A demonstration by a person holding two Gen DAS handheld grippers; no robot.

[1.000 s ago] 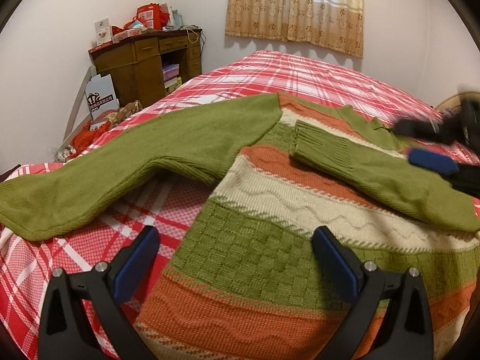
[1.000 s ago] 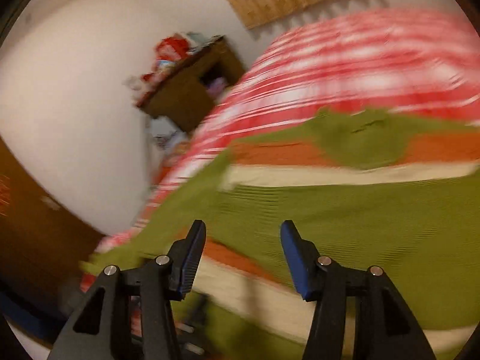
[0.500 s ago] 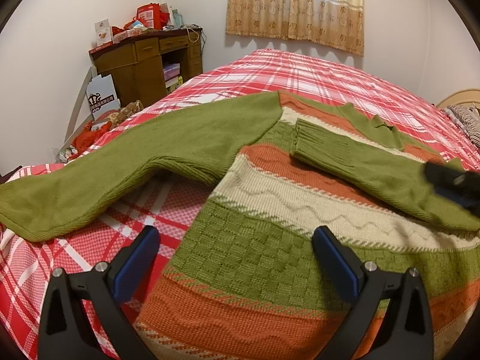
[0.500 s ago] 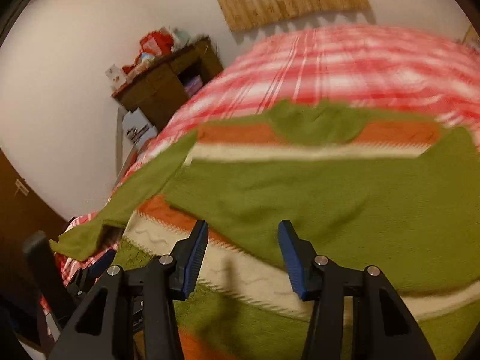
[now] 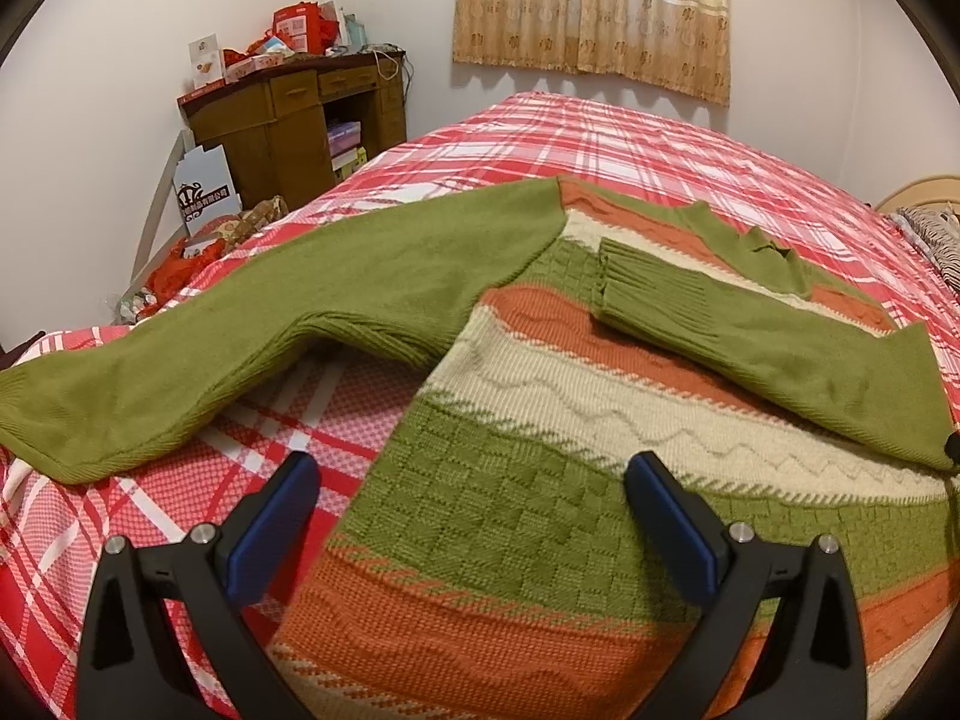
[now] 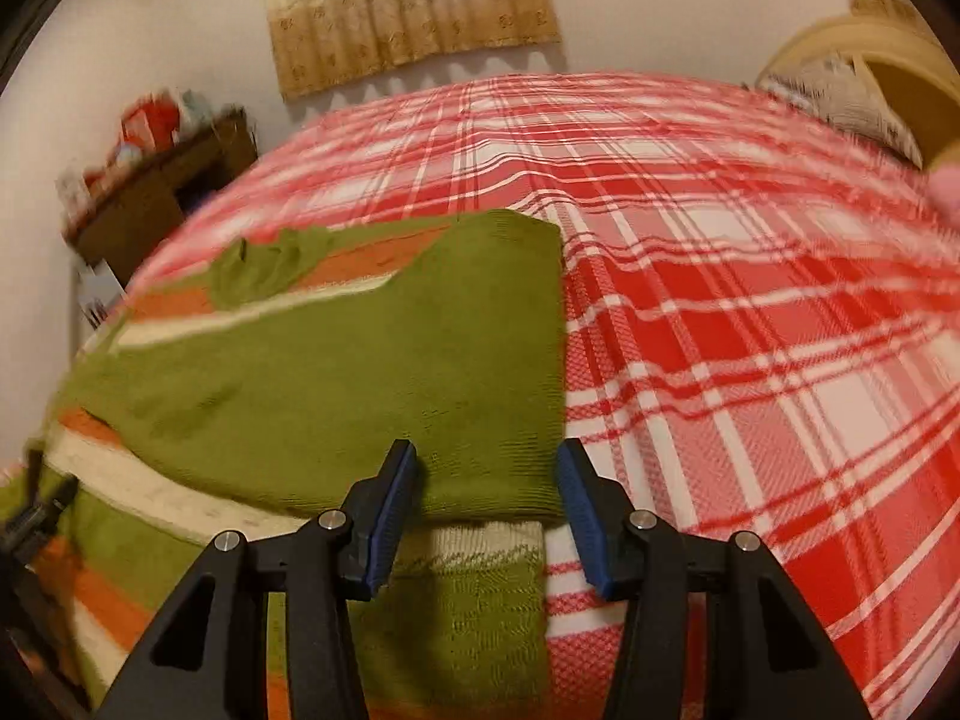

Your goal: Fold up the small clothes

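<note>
One striped sweater [image 5: 540, 480], flat on the plaid bed [image 5: 660, 144], hem toward me, collar toward the curtain. My left gripper [image 5: 471, 516]: jaws apart, empty, above the hem's left edge. My right gripper [image 6: 486, 498]: jaws apart, empty, above the folded-in sleeve [image 6: 360, 372] at the right edge.

White walls [image 5: 90, 120], wooden desk [image 5: 288, 114], curtained window [image 5: 594, 6]

Bedspread [image 6: 750, 330] right of sweater [image 6: 336, 384] — seemingly open.

sweater [image 5: 540, 468]: flat on plaid bed [image 5: 660, 144] | one sleeve [image 5: 750, 330] folded across | left claw [image 5: 474, 516]: open above hem
</note>
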